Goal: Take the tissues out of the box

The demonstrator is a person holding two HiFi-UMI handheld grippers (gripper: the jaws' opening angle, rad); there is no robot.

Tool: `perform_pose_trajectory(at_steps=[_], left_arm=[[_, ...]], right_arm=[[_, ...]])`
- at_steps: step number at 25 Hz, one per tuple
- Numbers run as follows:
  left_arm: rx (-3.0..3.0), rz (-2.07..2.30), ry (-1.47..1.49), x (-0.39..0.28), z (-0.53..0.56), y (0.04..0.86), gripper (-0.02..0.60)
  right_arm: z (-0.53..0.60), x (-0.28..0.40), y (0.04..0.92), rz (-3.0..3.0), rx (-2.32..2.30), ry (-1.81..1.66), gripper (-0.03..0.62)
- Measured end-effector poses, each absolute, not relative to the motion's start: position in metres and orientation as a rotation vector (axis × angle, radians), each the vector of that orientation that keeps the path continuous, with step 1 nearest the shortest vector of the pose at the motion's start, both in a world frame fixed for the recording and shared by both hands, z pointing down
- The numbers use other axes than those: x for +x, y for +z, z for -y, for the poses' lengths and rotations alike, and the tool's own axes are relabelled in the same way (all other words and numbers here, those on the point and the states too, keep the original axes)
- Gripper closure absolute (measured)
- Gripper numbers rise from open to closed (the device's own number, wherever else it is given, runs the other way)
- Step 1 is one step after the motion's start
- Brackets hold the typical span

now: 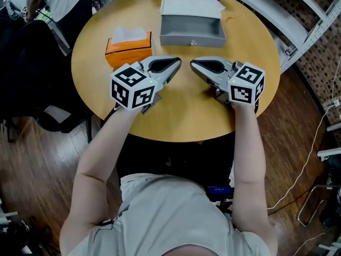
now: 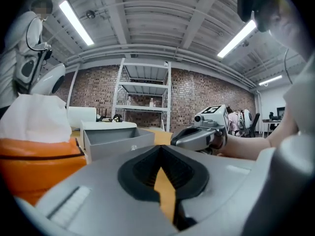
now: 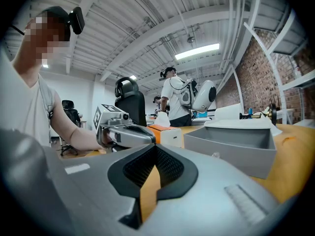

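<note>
An orange tissue box (image 1: 128, 51) stands at the left of the round wooden table (image 1: 181, 116), with a white tissue (image 1: 129, 34) sticking up out of its top. My left gripper (image 1: 178, 62) rests on the table just right of and in front of the box, shut and empty. My right gripper (image 1: 192, 63) lies opposite it, tip to tip with a small gap, also shut with nothing in it. In the left gripper view the box (image 2: 32, 168) and tissue (image 2: 34, 118) are close on the left. The right gripper view shows the box (image 3: 165, 133) beyond the left gripper (image 3: 124, 132).
An open grey box (image 1: 192, 32) with its white lid (image 1: 192, 7) behind it sits at the table's far side. A metal shelf rack (image 1: 287, 15) stands to the right. A person with a backpack (image 3: 179, 100) stands beyond the table. Cables lie on the floor at right.
</note>
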State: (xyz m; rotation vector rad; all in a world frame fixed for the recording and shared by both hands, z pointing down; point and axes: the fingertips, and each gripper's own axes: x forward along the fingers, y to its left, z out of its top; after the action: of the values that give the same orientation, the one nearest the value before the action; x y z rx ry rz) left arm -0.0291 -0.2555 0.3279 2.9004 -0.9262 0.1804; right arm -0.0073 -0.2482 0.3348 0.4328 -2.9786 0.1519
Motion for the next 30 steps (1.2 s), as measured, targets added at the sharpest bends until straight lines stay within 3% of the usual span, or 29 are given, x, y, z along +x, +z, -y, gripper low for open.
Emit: perform_pose_trajectory(at_steps=[26,30], left_arm=[[2.923,0.948,0.172,-0.030,0.268,0.321,0.581],[2.864,0.911,0.200,-0.027,0.240,0.352,0.581]], right_arm=[[0.259,-0.008,0.327,2.984,0.427,0.111,0.594],[0.231,-0.005,0.357,2.973,0.422,0.211,0.594]])
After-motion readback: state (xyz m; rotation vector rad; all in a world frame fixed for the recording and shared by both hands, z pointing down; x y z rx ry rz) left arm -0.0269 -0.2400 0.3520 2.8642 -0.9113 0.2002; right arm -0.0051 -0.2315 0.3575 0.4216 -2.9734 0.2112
